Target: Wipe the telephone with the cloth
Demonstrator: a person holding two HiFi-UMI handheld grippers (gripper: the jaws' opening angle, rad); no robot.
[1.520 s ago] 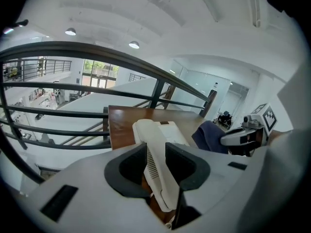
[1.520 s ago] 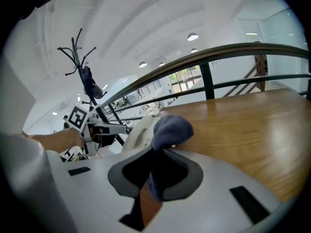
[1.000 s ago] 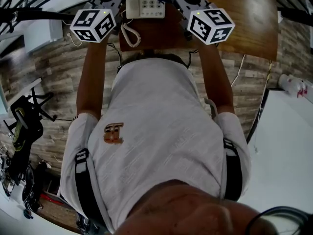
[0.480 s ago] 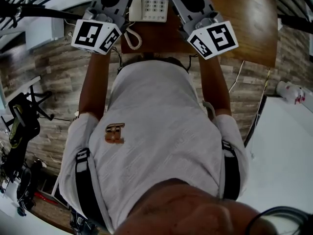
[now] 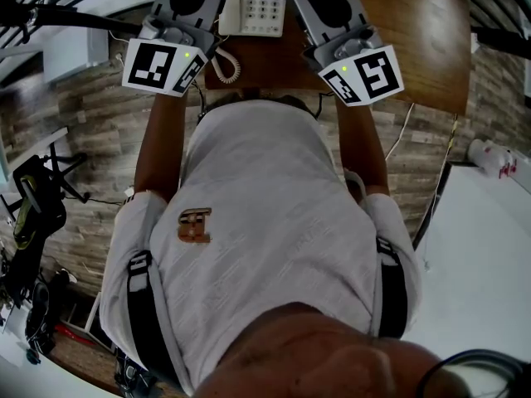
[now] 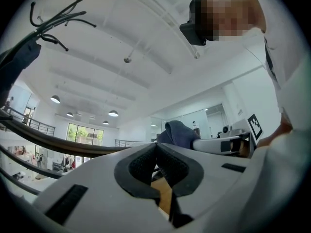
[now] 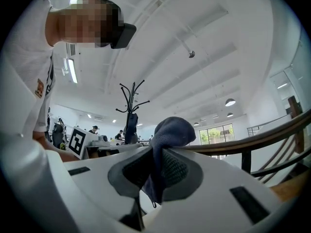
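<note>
The white telephone (image 5: 251,11) sits on the brown wooden table (image 5: 415,31) at the top of the head view, its coiled cord (image 5: 224,66) hanging off the near edge. Both grippers flank it, and their tips are cut off by the frame's top. My left gripper (image 6: 156,146) is shut with its pads together and nothing between them. My right gripper (image 7: 156,153) is shut on the dark blue cloth (image 7: 171,129), which bulges above the pads. Both gripper views look upward at the ceiling, so neither one shows the phone. The cloth (image 6: 179,132) also shows in the left gripper view.
The person's torso fills the middle of the head view. A white table (image 5: 489,264) lies at the right, and a black stand (image 5: 37,197) at the left on the wood-plank floor. A coat rack (image 7: 130,106) and a railing (image 7: 257,139) stand beyond the right gripper.
Both marker cubes have turned and the grippers have tipped. The telephone sits a little higher in the head view than a second ago.
</note>
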